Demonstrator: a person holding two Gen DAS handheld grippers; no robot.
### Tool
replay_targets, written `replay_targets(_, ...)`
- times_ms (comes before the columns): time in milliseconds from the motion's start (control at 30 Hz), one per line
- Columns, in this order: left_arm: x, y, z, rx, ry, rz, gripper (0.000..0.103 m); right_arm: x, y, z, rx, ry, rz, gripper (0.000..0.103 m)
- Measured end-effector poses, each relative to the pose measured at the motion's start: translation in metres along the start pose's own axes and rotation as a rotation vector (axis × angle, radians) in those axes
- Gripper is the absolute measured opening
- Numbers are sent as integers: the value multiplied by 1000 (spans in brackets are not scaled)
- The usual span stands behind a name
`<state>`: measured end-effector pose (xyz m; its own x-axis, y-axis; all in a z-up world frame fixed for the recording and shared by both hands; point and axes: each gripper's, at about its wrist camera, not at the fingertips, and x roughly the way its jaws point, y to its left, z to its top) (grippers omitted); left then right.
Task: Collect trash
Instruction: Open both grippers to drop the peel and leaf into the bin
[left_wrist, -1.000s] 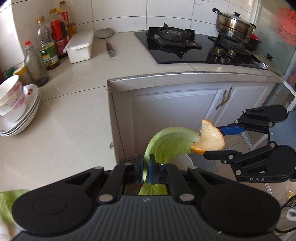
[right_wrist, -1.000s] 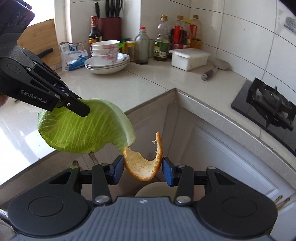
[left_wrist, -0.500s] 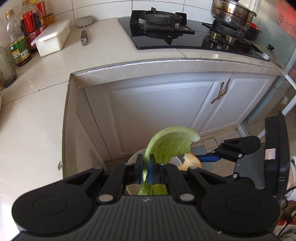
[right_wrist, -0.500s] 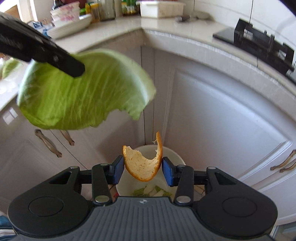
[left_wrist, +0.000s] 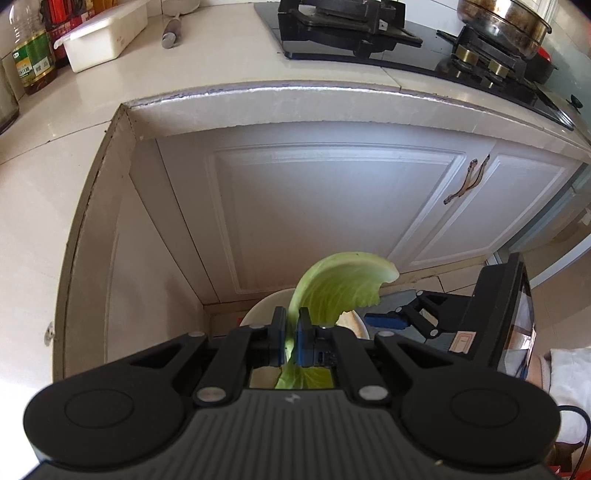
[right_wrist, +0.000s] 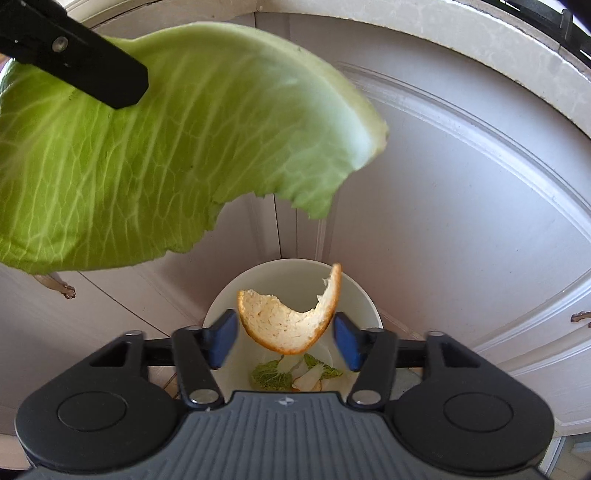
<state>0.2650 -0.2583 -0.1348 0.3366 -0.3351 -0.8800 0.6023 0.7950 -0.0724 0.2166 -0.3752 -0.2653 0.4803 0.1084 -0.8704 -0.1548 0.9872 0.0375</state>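
Below, white cabinet doors (left_wrist: 325, 206) under a pale countertop (left_wrist: 55, 155), filling both views. Only in the left wrist view: the gas hob (left_wrist: 347, 22), a steel pot (left_wrist: 506, 22) and an oil bottle (left_wrist: 33, 55) on top. Only in the right wrist view: inside the white bin (right_wrist: 354, 291), leaf scraps (right_wrist: 273, 376) at the bottom.

Pinched flat in the left gripper (left_wrist: 291, 336), pads pressed together on it: 1 cabbage leaf (left_wrist: 340, 288), above the bin's rim. Between the opening fingers of the right gripper (right_wrist: 286, 338): 1 orange peel (right_wrist: 288, 325), over the bin's mouth, clear of both blue pads (right_wrist: 221, 338).

Compared with 1 second earlier: both grippers lower, counter bowls out of frame, peel no longer squeezed.
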Motion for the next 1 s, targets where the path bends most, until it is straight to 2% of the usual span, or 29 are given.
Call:
replay_targets(133,14,-1,-1,-12,19,12,4,-6,-2,-5,27,-22,6,95)
replay_targets(400,51,-8,-8,-25,77,21,4,-12,-12,-14,61,-26,-2,96)
replay_targets(867,138,-20,-21,-52,200,49,4,-41,-34,-44,155,-28,-66,100)
replay_targets(967,149,-22,-22,-35,198,64,13,-46,-36,-46,167,-32,-74,101)
replay_targets(1000,153,-23,-23,-27,202,75,22,-47,-36,-46,167,-34,-77,101)
